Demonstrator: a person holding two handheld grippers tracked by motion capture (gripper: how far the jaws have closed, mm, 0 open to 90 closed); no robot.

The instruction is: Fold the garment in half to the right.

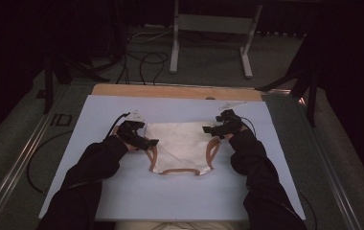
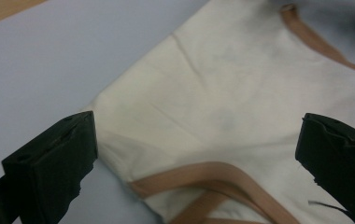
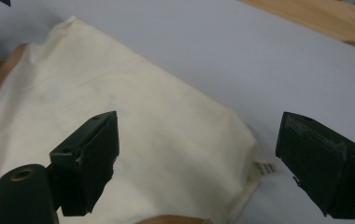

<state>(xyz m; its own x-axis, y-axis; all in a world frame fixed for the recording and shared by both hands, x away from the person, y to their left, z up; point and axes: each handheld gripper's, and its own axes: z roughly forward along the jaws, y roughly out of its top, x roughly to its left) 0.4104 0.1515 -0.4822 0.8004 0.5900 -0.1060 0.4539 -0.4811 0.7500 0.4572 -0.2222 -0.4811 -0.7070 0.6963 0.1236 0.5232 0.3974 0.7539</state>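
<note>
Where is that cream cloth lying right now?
In the high view, the cream garment lies flat mid-table on the pale blue mat, between the left hand-held gripper and right hand-held gripper.

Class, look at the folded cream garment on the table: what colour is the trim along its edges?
The trim is light tan-brown, clearest in the left gripper view.

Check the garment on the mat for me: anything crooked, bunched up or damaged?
Nothing stands out. The cream garment with tan trim lies flat and folded on the blue mat, with only soft creases. A small label pokes out at one corner. The left hand-held gripper and right hand-held gripper are open above its sides.
</note>
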